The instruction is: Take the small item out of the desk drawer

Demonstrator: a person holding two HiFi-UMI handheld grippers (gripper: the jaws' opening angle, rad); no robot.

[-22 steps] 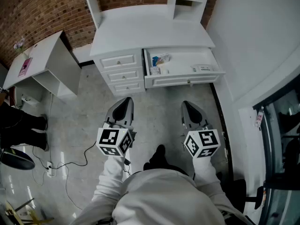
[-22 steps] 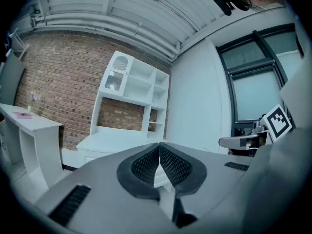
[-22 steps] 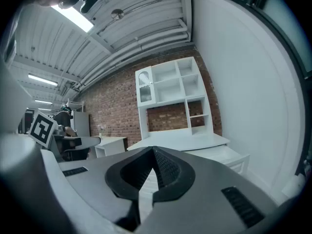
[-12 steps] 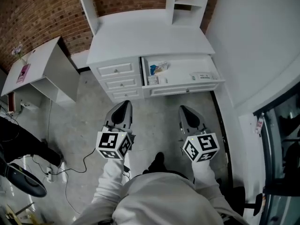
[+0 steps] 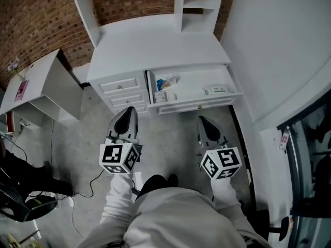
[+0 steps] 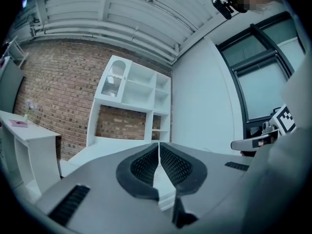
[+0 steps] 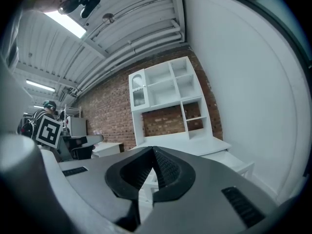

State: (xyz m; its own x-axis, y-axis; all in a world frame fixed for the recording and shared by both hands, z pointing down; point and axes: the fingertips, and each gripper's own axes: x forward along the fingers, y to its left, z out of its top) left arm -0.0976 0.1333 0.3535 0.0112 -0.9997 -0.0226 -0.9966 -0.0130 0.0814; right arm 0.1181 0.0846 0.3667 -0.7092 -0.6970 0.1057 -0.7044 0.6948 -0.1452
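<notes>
Grippers sit low in the head view: left gripper (image 5: 126,117) and right gripper (image 5: 206,124), each with jaws pressed together on nothing. Beyond them, at frame centre, the open drawer (image 5: 194,106) holds a small box (image 5: 160,96) and a blue packet (image 5: 164,81) at its left end. Both look light and probably crushable, so pinch the box gently across its sides.

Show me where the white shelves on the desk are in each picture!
Head view: white shelves at the top edge, mostly cut off.
Left gripper view: white shelves left of centre.
Right gripper view: white shelves in the middle.
Shared landmark: the brick wall behind them.
</notes>
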